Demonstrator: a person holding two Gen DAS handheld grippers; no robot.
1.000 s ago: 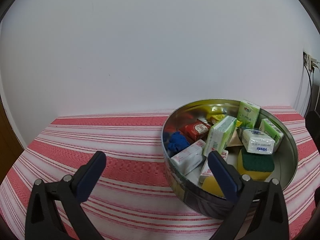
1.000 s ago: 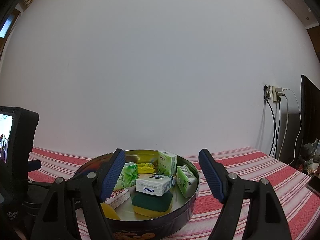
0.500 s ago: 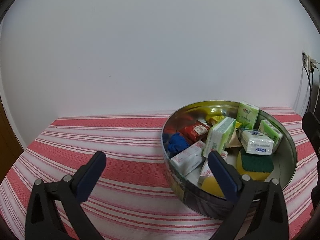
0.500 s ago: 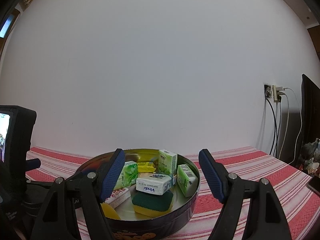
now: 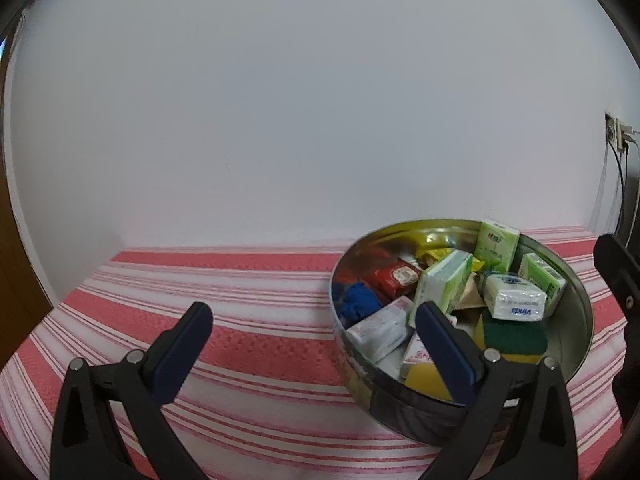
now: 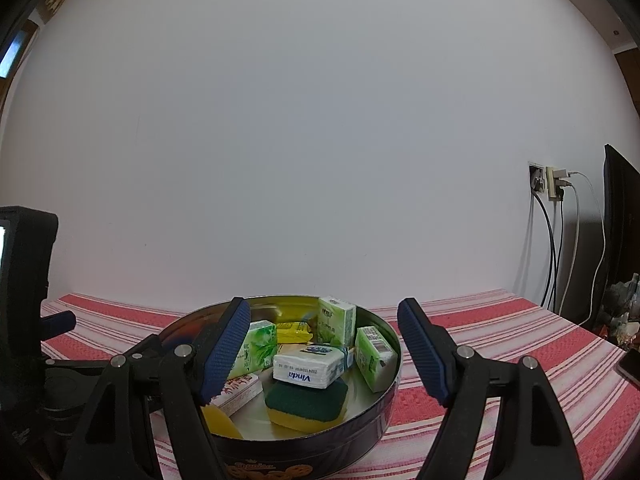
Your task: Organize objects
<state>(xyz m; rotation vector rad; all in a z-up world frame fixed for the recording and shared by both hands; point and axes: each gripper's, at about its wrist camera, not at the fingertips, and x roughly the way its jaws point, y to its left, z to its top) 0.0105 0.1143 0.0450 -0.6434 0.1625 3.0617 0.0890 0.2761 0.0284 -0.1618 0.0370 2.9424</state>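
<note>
1. Sitting on a red-and-white striped tablecloth [image 5: 256, 320], a round metal tin [image 5: 576, 292] lies at about four o'clock in the left wrist view and at six o'clock in the right wrist view; its inside is shiny and its outer wall dark, with gold lettering too cut off to read.
2. Left gripper [image 5: 314, 332]: its blue-padded jaws are spread wide with nothing between them, one finger over the bare cloth, the other in front of the tin's near side.
3. Inside the tin, from nine o'clock round to three: a blue bundle [image 5: 360, 300], a red packet [image 5: 396, 278], a white wrapped pack [image 5: 382, 330], a yellow packet [image 6: 294, 332], and several green-and-white tissue packs [image 6: 336, 320], one leaning upright at the far wall.
4. A white tissue pack [image 6: 310, 368] printed "Vinda" in blue rests on a green-topped yellow sponge [image 6: 306, 402].
5. Right gripper [image 6: 324, 346]: its jaws also stand apart and empty, framing the tin's right half, not touching the contents.
6. At three o'clock, cables [image 6: 552, 240] hang from a wall socket [image 6: 548, 182].
</note>
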